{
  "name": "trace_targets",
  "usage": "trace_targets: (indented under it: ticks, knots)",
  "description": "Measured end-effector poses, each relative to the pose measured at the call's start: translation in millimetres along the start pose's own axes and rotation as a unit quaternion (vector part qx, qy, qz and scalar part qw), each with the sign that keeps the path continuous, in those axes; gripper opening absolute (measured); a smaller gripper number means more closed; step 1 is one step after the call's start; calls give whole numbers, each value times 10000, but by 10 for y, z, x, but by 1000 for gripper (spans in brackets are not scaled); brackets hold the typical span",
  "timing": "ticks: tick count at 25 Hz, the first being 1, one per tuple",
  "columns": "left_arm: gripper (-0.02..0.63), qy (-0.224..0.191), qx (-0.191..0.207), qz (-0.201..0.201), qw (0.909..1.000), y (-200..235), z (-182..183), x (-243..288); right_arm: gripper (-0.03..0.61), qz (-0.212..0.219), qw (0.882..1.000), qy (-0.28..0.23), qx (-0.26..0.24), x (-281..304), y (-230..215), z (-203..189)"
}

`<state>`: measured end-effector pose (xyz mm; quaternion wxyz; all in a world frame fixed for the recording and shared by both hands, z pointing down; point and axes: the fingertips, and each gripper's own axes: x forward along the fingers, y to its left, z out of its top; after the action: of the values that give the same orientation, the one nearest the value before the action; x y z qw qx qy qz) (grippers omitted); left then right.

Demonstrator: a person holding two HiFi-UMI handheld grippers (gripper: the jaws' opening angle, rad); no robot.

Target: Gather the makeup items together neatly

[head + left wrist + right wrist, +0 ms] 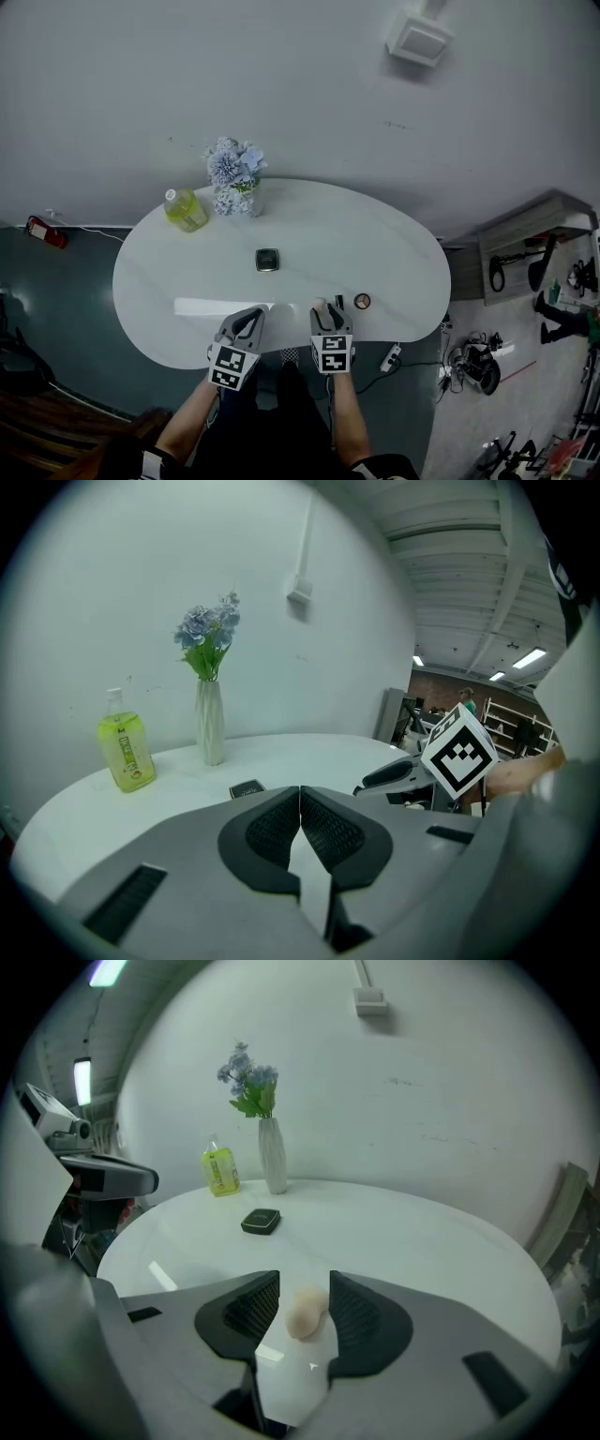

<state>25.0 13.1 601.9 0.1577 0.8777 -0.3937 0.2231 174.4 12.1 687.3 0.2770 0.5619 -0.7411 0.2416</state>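
Though loose — sponge [304, 1314] within right tool [304, 1284].

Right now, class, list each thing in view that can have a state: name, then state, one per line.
left gripper: shut, empty.
right gripper: open, nothing gripped.
sponge: lying loose on the table, between the open jaws.
compact: closed, flat.
bottle: upright, capped.
vase: upright, holding flowers.

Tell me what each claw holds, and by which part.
Nothing is held. The left claw is shut, empty; the right claw stands open around a beige egg-shaped makeup sponge, not gripping it.
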Motion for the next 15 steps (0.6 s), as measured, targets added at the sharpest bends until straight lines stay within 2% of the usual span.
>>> trace_targets:
  ticks: [7,15]
  knots:
    - [20,-295,167,66,9994,20,296,-168,173,-58,9978,-660,32,-363,97,447]
    - [20,-724,281,237,9967,94,676,-431,133,-45,9862,-1657,-47,-875,320,1124]
